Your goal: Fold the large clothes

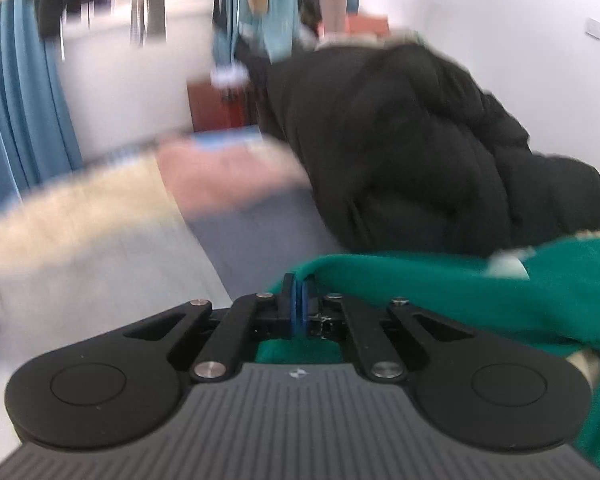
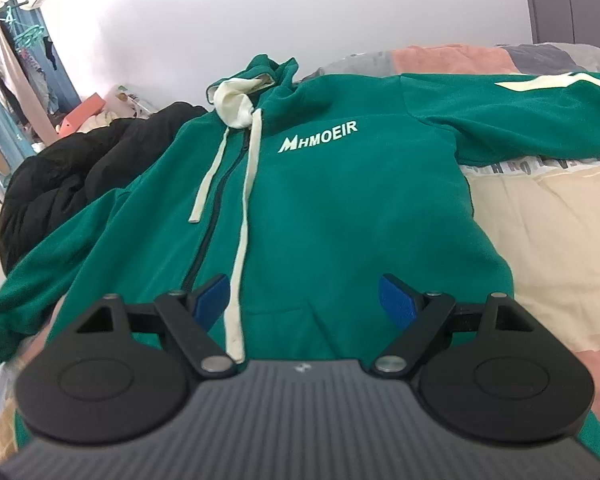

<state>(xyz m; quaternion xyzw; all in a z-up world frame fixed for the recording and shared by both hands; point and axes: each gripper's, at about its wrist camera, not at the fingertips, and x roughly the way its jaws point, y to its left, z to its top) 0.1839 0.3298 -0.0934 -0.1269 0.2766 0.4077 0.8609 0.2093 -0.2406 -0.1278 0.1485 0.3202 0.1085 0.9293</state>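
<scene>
the bed [image 2: 540, 232] is carrying everything, its patchwork cover showing cream, pink and grey. my green hoodie [image 2: 340, 208] is lying front up across it, zipped, one sleeve stretching out to the right. a black jacket [image 2: 60, 176] is heaped just beside the hoodie on the left, touching it. two cream drawstrings [image 2: 240, 240] are trailing down the chest, next to white lettering [image 2: 318, 140]. my left tongs [image 1: 299, 300] are pinching shut on a fold of the hoodie [image 1: 500, 292]. my right tongs [image 2: 306, 306] are hovering wide open over the hem, gripping nothing.
</scene>
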